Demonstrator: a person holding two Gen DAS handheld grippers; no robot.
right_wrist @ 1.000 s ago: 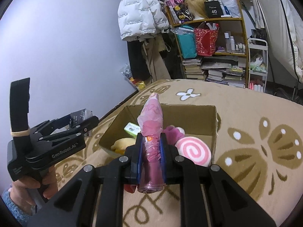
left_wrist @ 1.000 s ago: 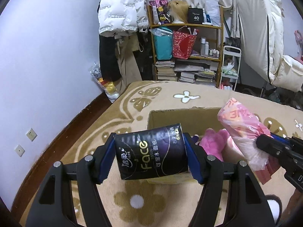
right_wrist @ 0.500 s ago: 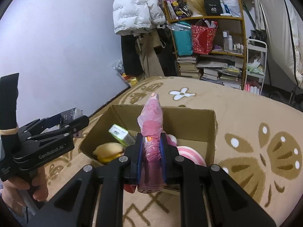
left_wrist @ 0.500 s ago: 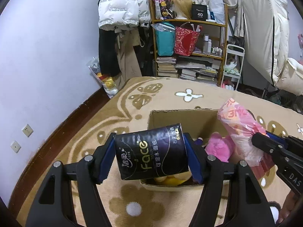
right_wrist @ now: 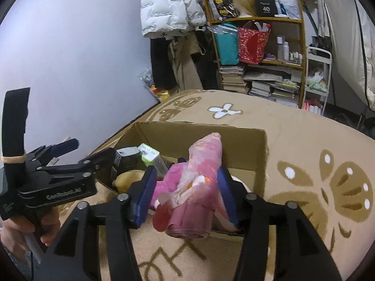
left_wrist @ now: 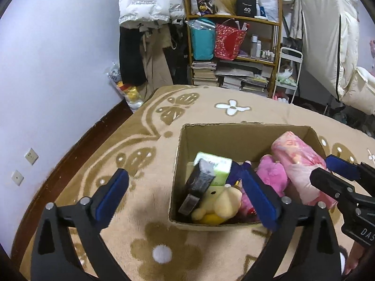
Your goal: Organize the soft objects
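Note:
An open cardboard box (left_wrist: pixel 234 127) stands on the beige rug. My left gripper (left_wrist: pixel 185 179) hangs over its near left corner, jaws opening wide with nothing between them. The black tissue pack (left_wrist: pixel 201 183) lies tilted inside the box, beside a green pack (left_wrist: pixel 216 166) and a yellow plush (left_wrist: pixel 222 202). A pink plush (left_wrist: pixel 273 178) sits in the middle. My right gripper (right_wrist: pixel 186 178) is at the box's near edge, jaws opening. The pink wrapped pack (right_wrist: pixel 199 178) stands loose between its pads, slumping into the box (right_wrist: pixel 234 138). The left gripper (right_wrist: pixel 91 149) shows at left.
The flowered rug (left_wrist: pixel 140 149) reaches to a pale wall at left. Behind the box stands a wooden shelf (left_wrist: pixel 234 46) crowded with bags and books, with hanging coats (left_wrist: pixel 150 4) beside it. A white cart (left_wrist: pixel 288 70) is at the back right. A hand (right_wrist: pixel 14 229) grips the left tool.
Both sets of jaws have opened. The black tissue pack has dropped from the left gripper into the box. The pink pack has come loose and sagged. Both grippers sank slightly toward the box.

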